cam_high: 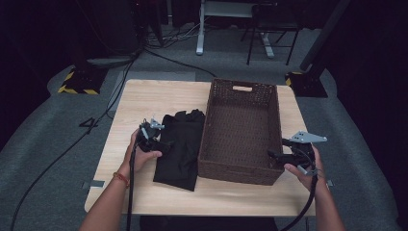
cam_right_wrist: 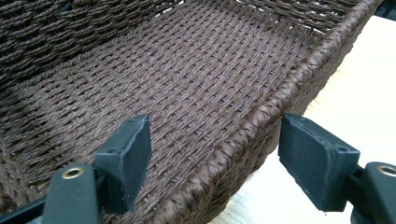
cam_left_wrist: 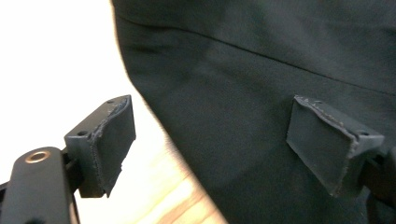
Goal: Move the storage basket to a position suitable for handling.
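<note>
The left gripper (cam_high: 155,142) is hovering at the left edge of the black cloth (cam_high: 180,144), and its jaws are standing wide apart with nothing pressed between them. In the left gripper view one pad (cam_left_wrist: 109,147) is hanging over the bare table and the other pad (cam_left_wrist: 327,140) over the cloth (cam_left_wrist: 261,93). The cloth is looking dark and matt, loosely folded into a long shape, with a thin seam line running across it and a bunched end at the far side. It is lying flat on the wooden table (cam_high: 144,96), just beside the left wall of the brown woven basket (cam_high: 240,166).

The right gripper (cam_high: 279,156) is staying at the near right corner of the basket, jaws apart on both sides of the rim (cam_right_wrist: 252,126) without pressing it. The basket is showing a bare woven floor. Open table is lying to the left of the cloth and along the near edge.
</note>
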`<action>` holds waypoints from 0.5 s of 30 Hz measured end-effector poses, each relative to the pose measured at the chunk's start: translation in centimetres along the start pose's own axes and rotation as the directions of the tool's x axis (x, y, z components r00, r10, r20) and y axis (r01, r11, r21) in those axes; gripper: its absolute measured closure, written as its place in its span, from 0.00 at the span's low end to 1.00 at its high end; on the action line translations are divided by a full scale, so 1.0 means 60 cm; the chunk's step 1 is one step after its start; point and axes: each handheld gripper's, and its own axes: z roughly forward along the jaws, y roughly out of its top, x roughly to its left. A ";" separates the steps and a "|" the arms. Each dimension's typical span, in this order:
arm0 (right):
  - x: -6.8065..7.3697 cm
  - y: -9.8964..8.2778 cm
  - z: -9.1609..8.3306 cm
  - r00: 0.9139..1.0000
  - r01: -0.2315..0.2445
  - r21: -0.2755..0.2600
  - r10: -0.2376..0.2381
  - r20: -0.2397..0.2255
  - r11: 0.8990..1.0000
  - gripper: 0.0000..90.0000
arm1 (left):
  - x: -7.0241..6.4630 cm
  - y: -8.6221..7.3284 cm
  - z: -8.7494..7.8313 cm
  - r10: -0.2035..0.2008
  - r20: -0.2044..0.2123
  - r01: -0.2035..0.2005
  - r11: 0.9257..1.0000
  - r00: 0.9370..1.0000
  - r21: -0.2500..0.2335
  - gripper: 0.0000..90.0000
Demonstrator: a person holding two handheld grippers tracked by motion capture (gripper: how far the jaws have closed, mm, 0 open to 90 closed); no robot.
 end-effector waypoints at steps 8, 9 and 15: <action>0.002 -0.001 0.000 1.000 -0.003 -0.005 0.003 0.001 1.000 0.30 | -0.021 0.003 -0.011 0.007 0.083 -0.003 0.999 0.997 -0.047 0.18; 0.002 -0.001 0.000 1.000 -0.002 -0.005 0.002 0.001 1.000 0.30 | -0.025 0.003 -0.008 0.013 0.074 -0.012 1.000 0.997 -0.019 0.18; 0.003 -0.002 0.000 1.000 -0.004 -0.009 0.004 0.005 1.000 0.30 | -0.023 -0.009 -0.006 -0.039 0.077 0.038 0.999 0.996 0.007 0.17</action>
